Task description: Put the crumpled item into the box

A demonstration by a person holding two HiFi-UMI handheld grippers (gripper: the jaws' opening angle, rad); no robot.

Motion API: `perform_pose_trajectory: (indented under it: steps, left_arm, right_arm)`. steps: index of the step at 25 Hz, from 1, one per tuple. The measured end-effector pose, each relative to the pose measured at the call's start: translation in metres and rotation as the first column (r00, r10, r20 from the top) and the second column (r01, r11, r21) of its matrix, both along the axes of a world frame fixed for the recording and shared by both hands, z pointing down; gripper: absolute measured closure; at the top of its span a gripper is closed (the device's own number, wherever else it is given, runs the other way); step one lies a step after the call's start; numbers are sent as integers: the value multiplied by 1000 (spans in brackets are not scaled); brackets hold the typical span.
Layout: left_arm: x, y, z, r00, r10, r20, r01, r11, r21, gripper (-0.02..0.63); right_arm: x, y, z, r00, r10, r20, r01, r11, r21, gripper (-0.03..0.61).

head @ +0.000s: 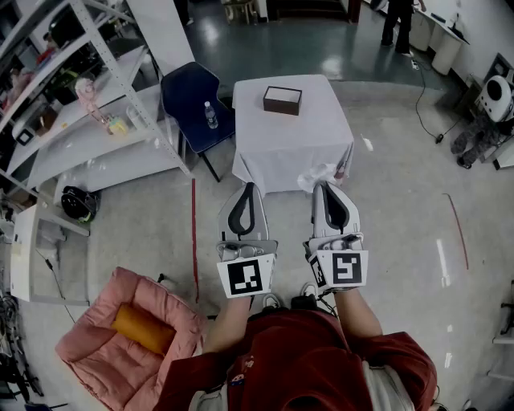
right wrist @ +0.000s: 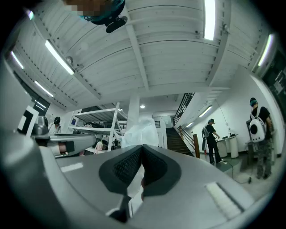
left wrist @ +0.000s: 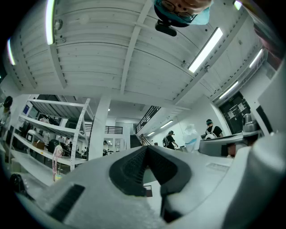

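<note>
A dark open box (head: 282, 99) stands at the far side of a small table (head: 293, 144) covered with a white cloth. The crumpled item (head: 316, 174), a wad of thin, whitish see-through material, sticks out of my right gripper's tip just before the table's near edge. My right gripper (head: 322, 185) is shut on it. In the right gripper view the wad (right wrist: 140, 130) rises above the closed jaws of the right gripper (right wrist: 142, 146). My left gripper (head: 248, 186) hangs beside it, shut and empty, its jaws meeting at the tip. In the left gripper view the left gripper (left wrist: 146, 148) shows the wad (left wrist: 191, 134) off to its right.
A blue chair (head: 193, 95) with a water bottle (head: 210, 115) stands left of the table. White shelving (head: 96, 120) runs along the left. A pink cushion (head: 120, 337) with an orange roll (head: 143, 329) lies on the floor near left. A person (head: 397, 24) stands far back.
</note>
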State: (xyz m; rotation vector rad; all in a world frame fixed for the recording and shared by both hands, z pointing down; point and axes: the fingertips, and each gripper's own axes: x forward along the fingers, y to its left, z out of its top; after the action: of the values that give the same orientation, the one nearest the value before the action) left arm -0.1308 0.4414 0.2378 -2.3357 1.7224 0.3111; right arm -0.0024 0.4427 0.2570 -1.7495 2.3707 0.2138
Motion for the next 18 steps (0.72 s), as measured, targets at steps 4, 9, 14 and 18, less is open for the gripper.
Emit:
perform_pose_trajectory:
  steps: [4, 9, 14, 18]
  left_arm:
    - [8, -8, -1, 1000, 2, 1, -2, 1000, 13, 611]
    - [29, -27, -1, 1000, -4, -4, 5, 1000, 14, 611]
    - [59, -44, 8, 1000, -2, 8, 2, 1000, -3, 611]
    - [83, -59, 17, 1000, 4, 9, -4, 1000, -18, 611]
  right_arm:
    - [6, -10, 1, 1000, -4, 5, 4, 1000, 6, 575]
    - [30, -30, 4, 1000, -13, 26, 13, 1000, -4, 575]
    - [58, -48, 16, 999, -6, 46, 7, 1000, -17, 575]
    - [81, -62, 24, 998, -9, 59, 11, 1000, -26, 575]
